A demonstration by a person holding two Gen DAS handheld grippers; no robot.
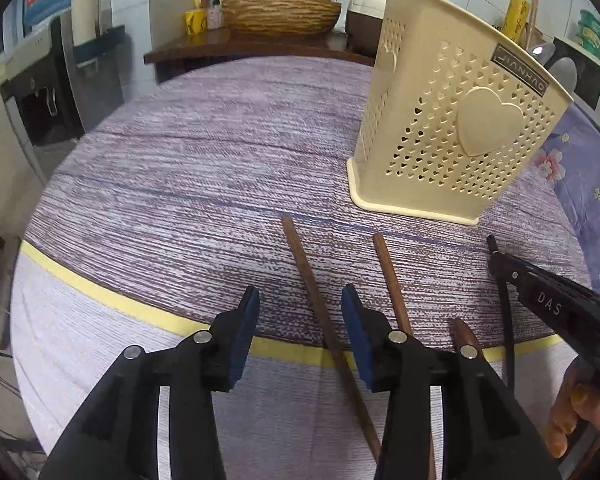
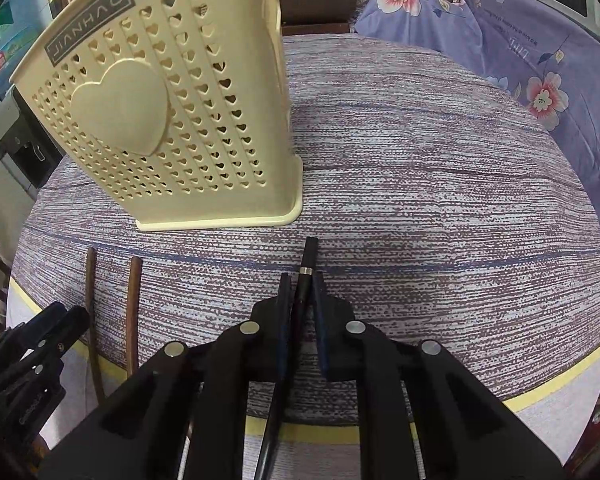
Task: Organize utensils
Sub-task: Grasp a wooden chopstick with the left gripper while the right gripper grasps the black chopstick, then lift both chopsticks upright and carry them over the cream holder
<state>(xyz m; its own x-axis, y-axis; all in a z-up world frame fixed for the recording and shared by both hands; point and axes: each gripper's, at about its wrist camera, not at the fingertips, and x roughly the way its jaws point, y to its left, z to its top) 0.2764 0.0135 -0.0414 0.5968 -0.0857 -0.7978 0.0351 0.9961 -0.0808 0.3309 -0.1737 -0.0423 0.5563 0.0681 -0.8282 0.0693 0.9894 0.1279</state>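
Chopstick (image 2: pixel 306 270), black with a metal band, sits clamped in the right gripper (image 2: pixel 303 280), low over the tablecloth (image 2: pixel 420 200) near the cream holder (image 2: pixel 172 120). Left gripper (image 1: pixel 298 304) gapes around a brown chopstick (image 1: pixel 308 280). Risk: thin stick pivoting, missing the rim.

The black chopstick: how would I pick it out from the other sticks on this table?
Start at the cream heart-pattern utensil holder on the striped tablecloth. In front of it, the right claw is shut on the black chopstick. Its metal band sets it apart from the two plain brown wooden chopsticks lying loose to the left.
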